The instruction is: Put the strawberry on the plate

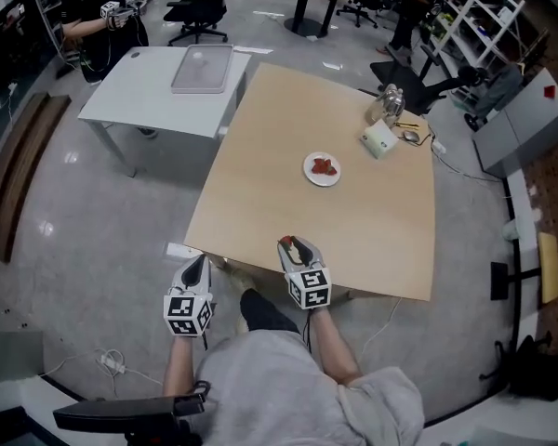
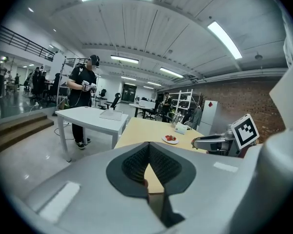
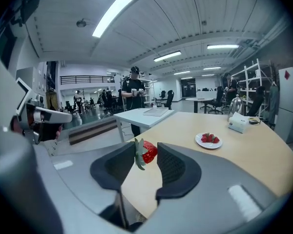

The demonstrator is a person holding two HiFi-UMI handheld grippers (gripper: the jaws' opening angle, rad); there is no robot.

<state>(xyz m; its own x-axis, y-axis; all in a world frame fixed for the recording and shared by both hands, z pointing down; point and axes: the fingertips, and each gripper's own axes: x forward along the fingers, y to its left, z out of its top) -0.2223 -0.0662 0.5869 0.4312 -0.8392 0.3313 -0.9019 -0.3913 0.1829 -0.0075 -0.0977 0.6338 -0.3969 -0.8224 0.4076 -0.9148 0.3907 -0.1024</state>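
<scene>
On the light wooden table (image 1: 260, 137), near its middle, a small white plate (image 1: 322, 169) holds a few strawberries. The right gripper view shows this plate (image 3: 208, 140) ahead and to the right, well beyond the jaws. My right gripper (image 1: 291, 242) hovers over the table's near edge, shut on a red strawberry (image 3: 147, 152) whose green leaves point left. My left gripper (image 1: 197, 260) hangs just off the near-left corner of the table. Its jaws meet at the tips with nothing between them (image 2: 147, 145). The left gripper view also catches the right gripper (image 2: 210, 143) and the plate (image 2: 170, 139).
A white tissue box (image 1: 379, 139) and a glass jar (image 1: 388, 105) stand at the table's far right. A white table (image 1: 158, 86) with a grey tray (image 1: 203, 68) adjoins the far left corner, and a person (image 1: 98, 17) stands behind it. Office chairs and shelves lie beyond.
</scene>
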